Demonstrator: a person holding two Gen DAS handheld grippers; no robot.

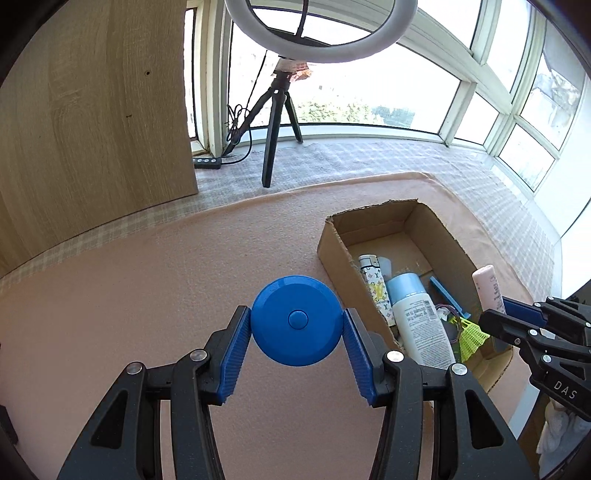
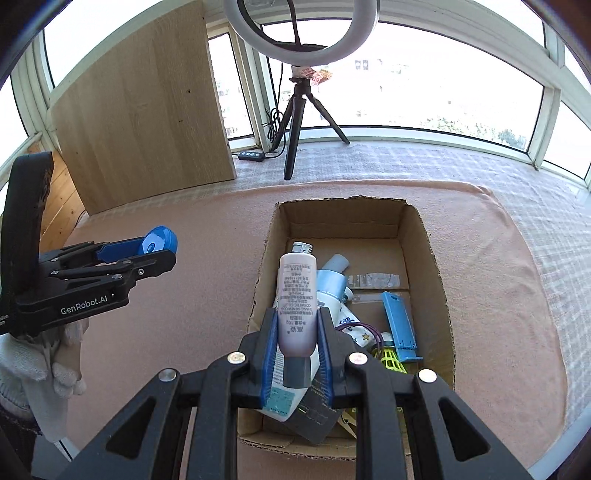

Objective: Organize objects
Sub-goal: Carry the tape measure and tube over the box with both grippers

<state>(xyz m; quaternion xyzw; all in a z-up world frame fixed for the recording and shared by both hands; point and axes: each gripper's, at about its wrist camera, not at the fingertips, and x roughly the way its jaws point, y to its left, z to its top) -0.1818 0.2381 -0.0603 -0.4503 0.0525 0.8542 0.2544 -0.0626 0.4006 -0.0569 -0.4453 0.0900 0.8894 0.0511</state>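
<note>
Left gripper (image 1: 297, 325): fingers clamped on a blue round disc (image 1: 296, 320), held above the pink cloth (image 1: 147, 295), left of the box.
Right gripper (image 2: 295, 336): fingers narrow, gripping a pink tube (image 2: 297, 299), cap toward the camera, over the box's near half.
Cardboard box (image 2: 439, 280): open on the cloth; inside lie a white bottle with pale-blue cap (image 1: 417, 317), a blue clip (image 2: 400, 325) and a yellow-green shuttlecock (image 2: 393, 360).
Far side: ring light (image 2: 354, 33) on a tripod by the window.

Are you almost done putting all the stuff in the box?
Nearly, it seems. The cardboard box already holds a white bottle, a blue comb and a yellow shuttlecock. The left gripper holds a blue round case; the right gripper holds a pink tube. Both remain unboxed.
</note>
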